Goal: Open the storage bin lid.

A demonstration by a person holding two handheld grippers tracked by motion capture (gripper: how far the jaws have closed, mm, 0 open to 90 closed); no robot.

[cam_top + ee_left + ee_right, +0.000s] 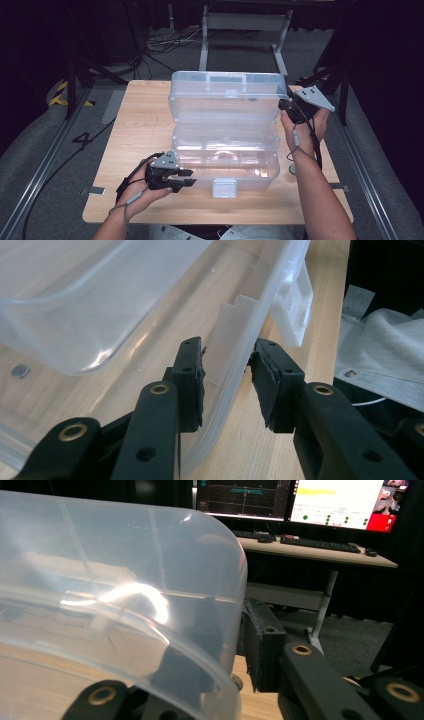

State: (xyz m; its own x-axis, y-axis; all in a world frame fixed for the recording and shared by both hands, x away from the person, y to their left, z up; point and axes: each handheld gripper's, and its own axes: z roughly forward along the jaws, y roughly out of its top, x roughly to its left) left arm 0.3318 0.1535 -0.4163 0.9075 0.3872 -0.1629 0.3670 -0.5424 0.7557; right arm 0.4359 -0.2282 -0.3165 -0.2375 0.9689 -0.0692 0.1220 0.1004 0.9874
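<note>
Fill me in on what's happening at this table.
A person is working a clear plastic box on the table with two hand-held grippers. The left gripper straddles the box's front wall, one jaw inside and one outside, with gaps showing beside the pads. The right gripper has its jaws on either side of the raised lid's right edge. The lid stands open.

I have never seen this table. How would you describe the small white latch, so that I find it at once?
On the wooden table stands a clear plastic box with its lid raised. At the middle of the box's front wall, on the side nearest the person, hangs the white latch. It is the one opaque white piece on the see-through box, just right of the left gripper.
</note>
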